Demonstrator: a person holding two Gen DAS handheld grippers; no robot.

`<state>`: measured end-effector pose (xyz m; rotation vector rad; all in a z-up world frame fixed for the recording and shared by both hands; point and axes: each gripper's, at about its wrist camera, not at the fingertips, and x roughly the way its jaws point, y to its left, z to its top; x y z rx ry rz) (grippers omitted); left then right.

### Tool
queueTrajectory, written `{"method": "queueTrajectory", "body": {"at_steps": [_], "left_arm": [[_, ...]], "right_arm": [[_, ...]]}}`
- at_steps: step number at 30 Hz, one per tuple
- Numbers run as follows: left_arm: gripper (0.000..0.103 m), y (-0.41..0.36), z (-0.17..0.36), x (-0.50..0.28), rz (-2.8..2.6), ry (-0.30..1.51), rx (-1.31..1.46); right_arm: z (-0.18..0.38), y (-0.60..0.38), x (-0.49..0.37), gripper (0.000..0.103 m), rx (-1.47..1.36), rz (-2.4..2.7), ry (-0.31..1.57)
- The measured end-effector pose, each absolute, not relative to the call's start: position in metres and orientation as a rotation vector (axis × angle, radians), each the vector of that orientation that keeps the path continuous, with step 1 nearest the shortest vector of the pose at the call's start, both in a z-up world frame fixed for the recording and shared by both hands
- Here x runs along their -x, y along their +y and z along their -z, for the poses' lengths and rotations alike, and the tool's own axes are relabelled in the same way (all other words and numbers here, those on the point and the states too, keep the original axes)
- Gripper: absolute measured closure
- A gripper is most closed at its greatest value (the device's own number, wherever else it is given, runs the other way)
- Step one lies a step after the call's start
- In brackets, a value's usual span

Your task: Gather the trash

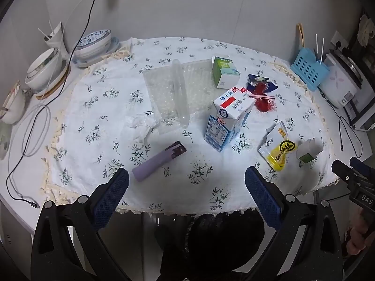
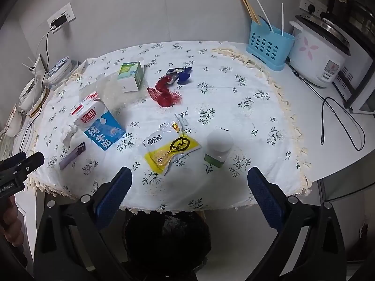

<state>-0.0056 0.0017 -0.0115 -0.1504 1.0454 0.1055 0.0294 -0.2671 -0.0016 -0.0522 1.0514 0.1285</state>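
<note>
In the left wrist view, from lower left to right, the lilac lighter (image 1: pixel 158 160), milk carton (image 1: pixel 228 121) and yellow snack packet (image 1: pixel 277 148) litter the floral cloth (image 1: pixel 93 98) (nothing collected yet). Left gripper (image 1: pixel 186 187) and right gripper (image 2: pixel 189 186) hang released and empty, probably poised over the black-lined bin (image 2: pixel 167 238) below.

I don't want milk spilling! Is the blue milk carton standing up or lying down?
Standing up. The milk carton rests on its base on the flowered tablecloth, gabled top uppermost. Whether it is full or empty cannot be told.
</note>
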Motion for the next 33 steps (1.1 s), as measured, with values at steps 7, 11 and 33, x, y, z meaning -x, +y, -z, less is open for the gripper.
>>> {"method": "queueTrajectory", "body": {"at_steps": [7,11,33], "left_arm": [[0.006,0.0037,0.0124,0.0060,-0.114,1.052,0.142],[0.006,0.0034,0.0136,0.0066,-0.118,1.055,0.135],[0.006,0.0003,0.0140,0.0070,-0.113,1.067,0.134]], "right_arm": [[0.0023,-0.2673,-0.0296,0.008,0.049,-0.128,1.054],[0.0023,-0.2674,-0.0291,0.009,0.049,-0.128,1.053],[0.0017,-0.2725,-0.0287,0.009,0.035,-0.123,1.059]]}}
